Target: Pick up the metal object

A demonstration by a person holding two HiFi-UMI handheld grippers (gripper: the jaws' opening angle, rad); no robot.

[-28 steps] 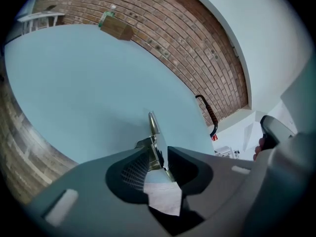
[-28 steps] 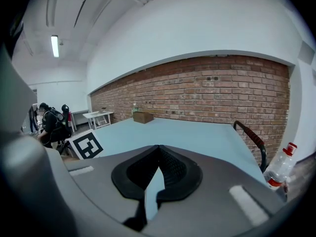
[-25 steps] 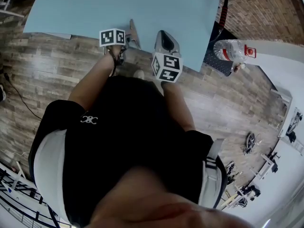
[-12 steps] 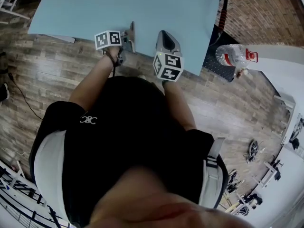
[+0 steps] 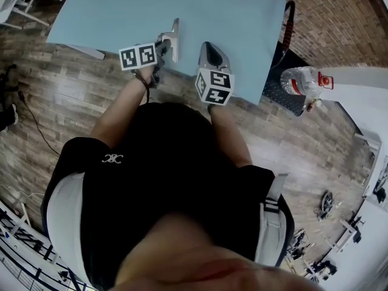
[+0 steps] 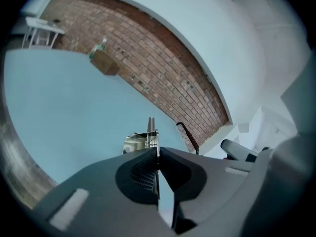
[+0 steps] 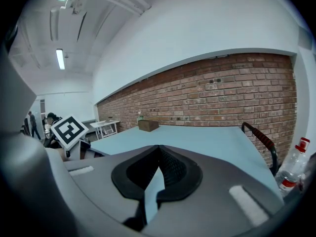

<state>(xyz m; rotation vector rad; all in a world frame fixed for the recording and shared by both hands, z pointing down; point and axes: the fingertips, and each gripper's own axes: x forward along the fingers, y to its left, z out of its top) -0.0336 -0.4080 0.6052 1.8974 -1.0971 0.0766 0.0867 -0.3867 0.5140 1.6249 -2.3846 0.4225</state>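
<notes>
At the near edge of the blue tabletop [image 5: 230, 17], the left gripper [image 5: 165, 46] is pinching its fingers shut on the one metal object [image 6: 142, 141], taking it by its thin upright plate, probably for a clean lift. Of the two grippers, the right gripper [image 7: 158, 151] is idling alongside, fingers clenched on nothing.

A pale blue tabletop [image 7: 197, 137] is stretching away ahead of the right jaws, a brown box [image 7: 148, 125] sitting at its far end, and a red brick wall [image 7: 222, 88] is running behind it. Above the brick a plain white wall [image 7: 197, 28] is curving up to a ceiling where strip lights [image 7: 60, 58] are glowing, up and left of those jaws. Small white tables [image 7: 106, 126] are standing far off to their left. Grey-brown wood-plank floor [image 5: 60, 96] is spreading behind the left jaws.
</notes>
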